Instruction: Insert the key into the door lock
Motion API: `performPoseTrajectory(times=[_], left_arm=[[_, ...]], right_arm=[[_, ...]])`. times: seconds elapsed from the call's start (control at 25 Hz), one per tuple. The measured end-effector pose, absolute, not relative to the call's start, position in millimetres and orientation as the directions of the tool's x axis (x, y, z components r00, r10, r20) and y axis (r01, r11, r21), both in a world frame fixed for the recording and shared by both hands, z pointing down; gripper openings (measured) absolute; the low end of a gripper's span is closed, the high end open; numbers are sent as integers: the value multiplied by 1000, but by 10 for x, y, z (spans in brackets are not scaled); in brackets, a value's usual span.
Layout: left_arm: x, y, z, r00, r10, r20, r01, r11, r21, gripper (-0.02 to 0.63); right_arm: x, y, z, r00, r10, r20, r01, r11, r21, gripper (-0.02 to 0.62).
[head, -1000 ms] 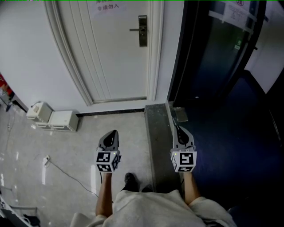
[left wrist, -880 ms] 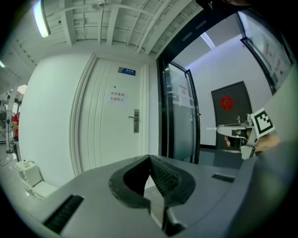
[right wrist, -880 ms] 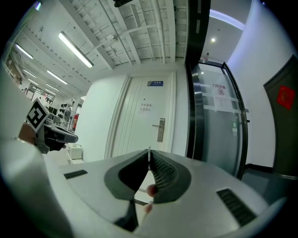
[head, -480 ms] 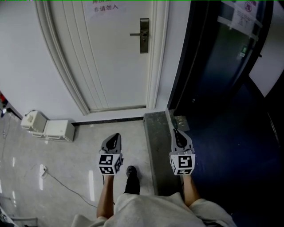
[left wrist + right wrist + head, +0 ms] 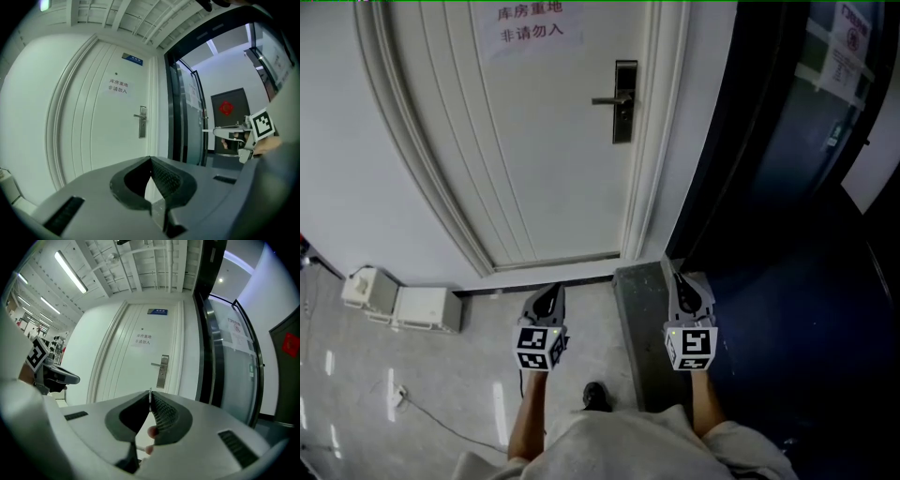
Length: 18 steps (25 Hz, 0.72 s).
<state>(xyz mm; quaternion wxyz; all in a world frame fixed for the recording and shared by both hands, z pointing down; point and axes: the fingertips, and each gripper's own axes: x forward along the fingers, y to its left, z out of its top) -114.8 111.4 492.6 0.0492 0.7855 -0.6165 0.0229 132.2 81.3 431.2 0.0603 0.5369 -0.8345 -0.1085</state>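
Both claws are held level and side by side at waist height, pointing at the white door (image 5: 544, 159), which suits an approach and not yet an insertion. The right claw (image 5: 678, 281) is pressed together on a thin metal blade standing edge-on at its tips, judged to be the key (image 5: 150, 394). It projects only slightly, presumably gripped short so that it stays rigid when it meets the lock. The left claw (image 5: 552, 294) is also pressed together, with nothing between its jaws, and appears to be in reserve, perhaps for the lever handle (image 5: 606, 99). The door lock (image 5: 624, 103) sits on the door's right edge, at 11 o'clock from the right claw and 1 o'clock from the left, well apart from both. The keyhole is too small to make out. A printed notice (image 5: 528, 24) is at 12 o'clock on the door, and a dark glass door (image 5: 787, 150) stands at 2 o'clock. The task is judged barely started, since the gap to the lock remains to be closed.
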Motion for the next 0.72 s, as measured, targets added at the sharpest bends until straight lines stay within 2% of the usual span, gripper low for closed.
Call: performPoseTrajectory(times=[0.32, 0.72], left_arm=[[-1494, 390, 4916, 270, -958, 100, -962, -265, 58, 17], [-1613, 6, 5038, 283, -952, 114, -958, -277, 70, 17]], right_arm=[[1001, 162, 4307, -384, -923, -5, -893, 370, 257, 29], [867, -201, 4422, -374, -927, 19, -894, 366, 260, 29]])
